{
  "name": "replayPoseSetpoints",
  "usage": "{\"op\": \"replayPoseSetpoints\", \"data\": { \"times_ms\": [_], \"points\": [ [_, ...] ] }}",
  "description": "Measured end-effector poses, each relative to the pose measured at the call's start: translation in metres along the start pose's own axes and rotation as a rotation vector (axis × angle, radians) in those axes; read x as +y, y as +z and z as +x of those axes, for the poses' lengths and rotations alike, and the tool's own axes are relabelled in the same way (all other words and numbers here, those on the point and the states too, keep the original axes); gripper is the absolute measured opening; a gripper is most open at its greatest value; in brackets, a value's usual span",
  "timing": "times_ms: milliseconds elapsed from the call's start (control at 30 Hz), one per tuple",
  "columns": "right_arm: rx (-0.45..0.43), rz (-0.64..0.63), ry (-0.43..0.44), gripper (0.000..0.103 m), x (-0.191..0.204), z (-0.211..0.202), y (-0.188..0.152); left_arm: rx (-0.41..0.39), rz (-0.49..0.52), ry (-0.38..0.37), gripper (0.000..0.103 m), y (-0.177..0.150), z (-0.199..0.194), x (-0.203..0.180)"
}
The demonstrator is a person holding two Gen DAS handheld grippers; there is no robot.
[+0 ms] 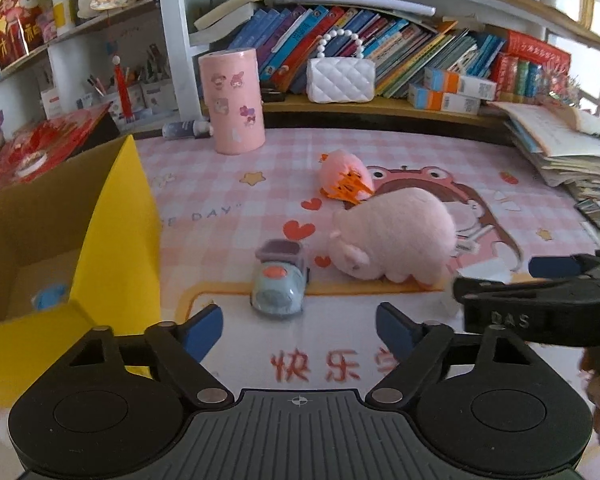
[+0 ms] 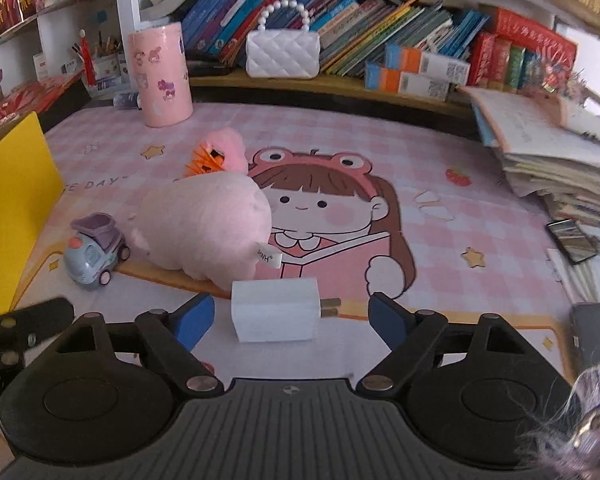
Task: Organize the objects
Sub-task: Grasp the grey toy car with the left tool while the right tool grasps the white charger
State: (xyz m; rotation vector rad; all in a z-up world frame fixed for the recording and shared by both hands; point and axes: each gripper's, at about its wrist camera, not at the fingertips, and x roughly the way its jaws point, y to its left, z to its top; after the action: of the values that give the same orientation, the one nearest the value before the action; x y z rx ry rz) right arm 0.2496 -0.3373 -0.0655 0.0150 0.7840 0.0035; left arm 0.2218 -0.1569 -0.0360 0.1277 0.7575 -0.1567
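Observation:
A small grey-blue toy truck (image 1: 279, 285) with a purple bed stands on the pink mat, just ahead of my open left gripper (image 1: 299, 326). It also shows in the right wrist view (image 2: 95, 251). A pink plush pig (image 1: 394, 240) lies to its right, also seen in the right wrist view (image 2: 206, 226). A pink toy with orange spikes (image 1: 346, 179) lies behind the pig. A white charger plug (image 2: 275, 309) lies between the fingers of my open right gripper (image 2: 291, 320), untouched. The yellow cardboard box (image 1: 112, 216) stands open at the left.
A pink cylinder tin (image 1: 233, 101) stands at the back of the mat. A white quilted purse (image 1: 340, 76) sits on the shelf among books. A paper stack (image 1: 568, 148) and a phone (image 2: 571, 239) lie at the right. The right gripper (image 1: 540, 300) shows at the left view's right edge.

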Motion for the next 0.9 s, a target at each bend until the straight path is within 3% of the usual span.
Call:
{"op": "replayPoseSetpoints", "data": {
  "times_ms": [167,333,433,533,633,900],
  "points": [
    [0.048,0.024,0.029,0.074,-0.005,0.018,0.002,0.016,-0.026,0.045,0.077,0.012,0.027,0.004],
    [0.069,0.029,0.059,0.067,-0.01,0.026,0.001,0.036,-0.038,0.044,0.076,0.021,0.053,0.005],
    [0.07,0.021,0.067,0.064,-0.01,0.027,0.002,0.068,-0.041,0.041,0.062,0.024,0.07,0.003],
    [0.071,0.015,0.074,0.064,-0.011,0.027,0.002,0.089,-0.051,0.038,0.057,0.026,0.082,0.003],
    [0.076,0.034,0.08,0.064,-0.014,0.025,0.001,0.113,-0.051,0.036,0.044,0.026,0.09,0.004],
    [0.053,0.073,0.091,0.063,-0.014,0.004,-0.001,0.093,-0.107,-0.036,0.039,0.024,0.072,0.016]
  ]
}}
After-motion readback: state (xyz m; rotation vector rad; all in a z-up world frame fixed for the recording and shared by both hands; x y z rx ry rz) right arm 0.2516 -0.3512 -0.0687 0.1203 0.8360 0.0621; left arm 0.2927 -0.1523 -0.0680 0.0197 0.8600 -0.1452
